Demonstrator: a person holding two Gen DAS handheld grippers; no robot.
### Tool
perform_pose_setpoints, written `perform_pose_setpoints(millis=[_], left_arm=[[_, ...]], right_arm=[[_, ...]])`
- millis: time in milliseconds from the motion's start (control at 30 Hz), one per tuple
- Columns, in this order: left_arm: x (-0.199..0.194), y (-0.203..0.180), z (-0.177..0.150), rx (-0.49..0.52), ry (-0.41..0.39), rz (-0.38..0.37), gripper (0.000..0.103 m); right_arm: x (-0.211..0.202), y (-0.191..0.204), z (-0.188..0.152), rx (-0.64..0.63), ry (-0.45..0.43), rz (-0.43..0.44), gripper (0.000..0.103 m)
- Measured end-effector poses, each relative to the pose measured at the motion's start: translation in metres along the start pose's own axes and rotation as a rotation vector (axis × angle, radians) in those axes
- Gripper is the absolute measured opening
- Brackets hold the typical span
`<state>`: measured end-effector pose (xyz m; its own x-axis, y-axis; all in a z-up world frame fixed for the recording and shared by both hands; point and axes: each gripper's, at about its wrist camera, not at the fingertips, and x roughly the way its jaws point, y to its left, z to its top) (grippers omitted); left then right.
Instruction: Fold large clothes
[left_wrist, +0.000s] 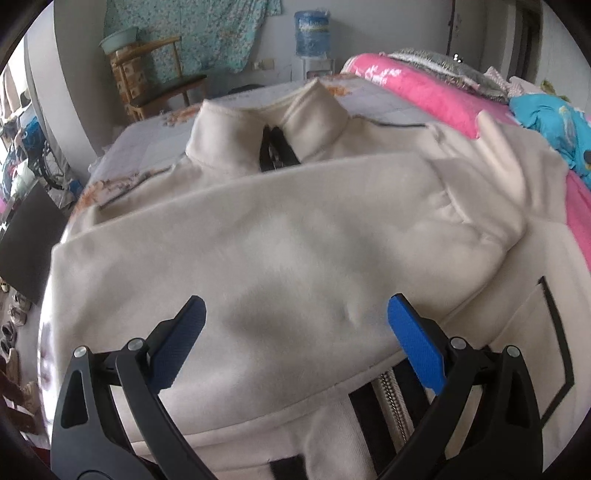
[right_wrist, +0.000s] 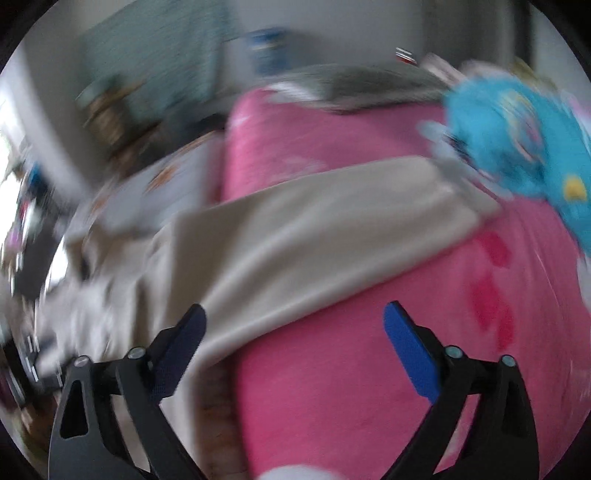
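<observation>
On the far left of the left wrist view, a row of shoes (left_wrist: 13, 325) sat on the floor beside the bed, and a wooden chair (left_wrist: 159, 81) stood farther back by the wall under a hanging teal flowered cloth (left_wrist: 192, 29). A cream zip-up jacket (left_wrist: 295, 240) lay spread on the bed sheet (left_wrist: 147, 136), its collar (left_wrist: 273, 122) standing up at the far end. One sleeve (left_wrist: 258, 218) was folded flat across the chest from side to side. The left gripper (left_wrist: 295, 325) hung just over that sleeve with its two blue pads wide apart and nothing between them. Below the sleeve, the metal zipper (left_wrist: 389, 398) ran down the front, and a black-edged pocket (left_wrist: 554, 339) showed on the right. Behind the jacket stood a water dispenser (left_wrist: 312, 40) by the wall. Farther right, a pink blanket (left_wrist: 424, 88) lay along the bed with a bright blue cloth (left_wrist: 554, 122) on it. The right wrist view was very blurry. There, a long cream piece, maybe the jacket's other sleeve (right_wrist: 314, 229), stretched from the left side up across the pink blanket (right_wrist: 369, 369) toward the bright blue cloth (right_wrist: 517, 140). The right gripper (right_wrist: 295, 325) was held over the spot where the cream cloth met the pink blanket. Its pads were also spread wide and held nothing, and the left fingertip (right_wrist: 192, 325) sat in front of the cream cloth.
</observation>
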<state>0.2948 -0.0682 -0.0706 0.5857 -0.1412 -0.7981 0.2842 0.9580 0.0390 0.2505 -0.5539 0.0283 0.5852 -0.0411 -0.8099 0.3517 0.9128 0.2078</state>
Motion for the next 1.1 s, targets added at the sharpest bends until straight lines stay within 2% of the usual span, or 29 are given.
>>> perform_pose_setpoints(millis=[133, 200, 533, 833, 1033, 1100], left_arm=[[0.002, 0.000, -0.001, -0.004, -0.001, -0.001, 0.096], [0.003, -0.001, -0.001, -0.004, 0.001, 0.000, 0.096], [0.003, 0.001, -0.002, -0.027, 0.008, -0.015, 0.096], [0.003, 0.001, -0.003, -0.028, 0.008, -0.012, 0.096], [0.003, 0.001, -0.003, -0.028, 0.007, -0.012, 0.096], [0.003, 0.001, -0.003, -0.028, 0.007, -0.012, 0.096]], right_arm=[[0.017, -0.062, 0.023, 0.187, 0.003, -0.040, 0.079], [0.028, -0.090, 0.033, 0.296, 0.007, -0.021, 0.074], [0.068, -0.156, 0.058, 0.585, -0.026, 0.010, 0.059], [0.091, -0.175, 0.062, 0.641, -0.062, 0.013, 0.043], [0.092, -0.175, 0.065, 0.617, -0.076, -0.003, 0.040], [0.092, -0.172, 0.067, 0.596, -0.078, -0.020, 0.034]])
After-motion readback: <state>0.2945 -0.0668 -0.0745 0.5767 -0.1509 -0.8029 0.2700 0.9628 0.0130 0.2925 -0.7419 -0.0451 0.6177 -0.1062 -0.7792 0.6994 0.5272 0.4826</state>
